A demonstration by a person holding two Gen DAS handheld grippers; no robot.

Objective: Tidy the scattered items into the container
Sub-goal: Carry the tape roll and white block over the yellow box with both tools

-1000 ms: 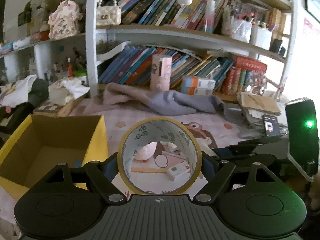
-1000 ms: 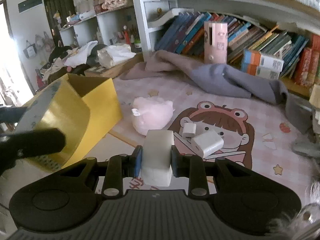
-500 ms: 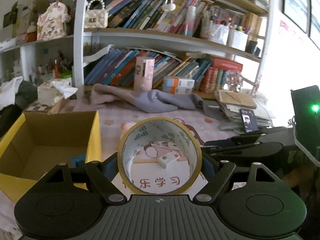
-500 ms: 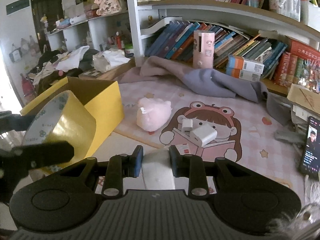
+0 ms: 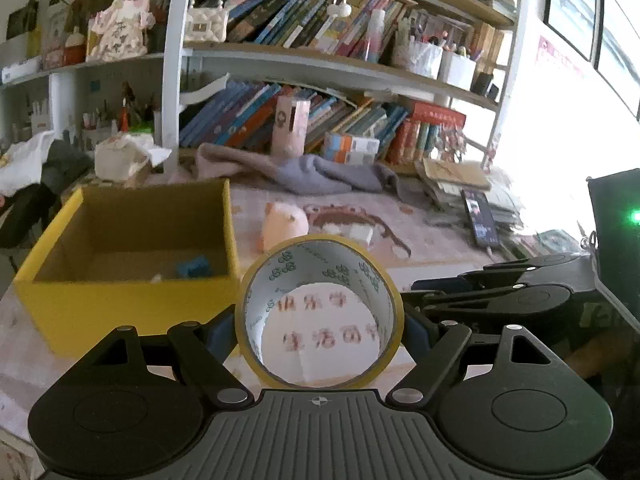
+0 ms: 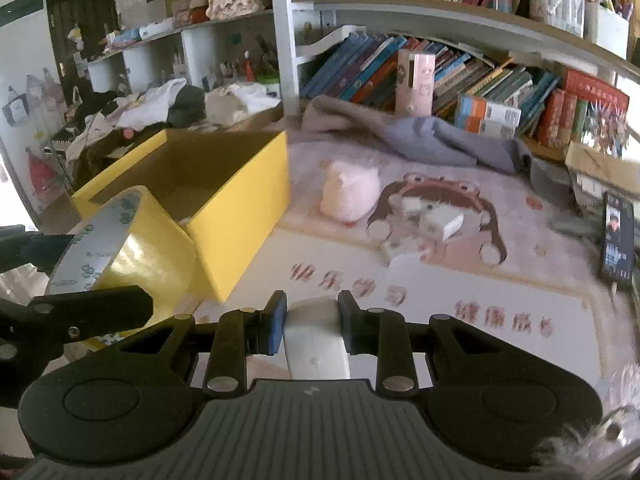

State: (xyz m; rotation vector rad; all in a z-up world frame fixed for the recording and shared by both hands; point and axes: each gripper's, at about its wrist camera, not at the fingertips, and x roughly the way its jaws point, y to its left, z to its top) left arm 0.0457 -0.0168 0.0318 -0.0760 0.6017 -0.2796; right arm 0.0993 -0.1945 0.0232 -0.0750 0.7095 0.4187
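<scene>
Our left gripper [image 5: 319, 322] has its jaws spread wide and pressed against the sides of a tape roll [image 5: 318, 312], which stands on edge between them with its hollow core facing the camera. Our right gripper [image 6: 313, 322] is closed to a narrow gap on a white block [image 6: 316, 344]; we judge it a small plastic item, perhaps a charger or case, but it sits too close and low in the right wrist view to name. Both loads are off the mat and neither is in the box [image 5: 132, 216] yet: the roll hangs just beside the box's near right corner, outside its wall, and the block is nearer us, to the right of the box. Inside the box we see a blue piece [image 5: 194, 267] and a pale scrap beside it, so some tidying looks done. Left on the mat [image 6: 460, 280] are a pink plush [image 6: 350, 196] near the box's right wall and a cluster of small white pieces [image 6: 434, 216] a little farther right, on the cartoon print. A phone [image 6: 618, 236] lies at the mat's right edge; we doubt it belongs to the job. By our reckoning we are under halfway: two items to drop in, then the plush and the white pieces to fetch.
</scene>
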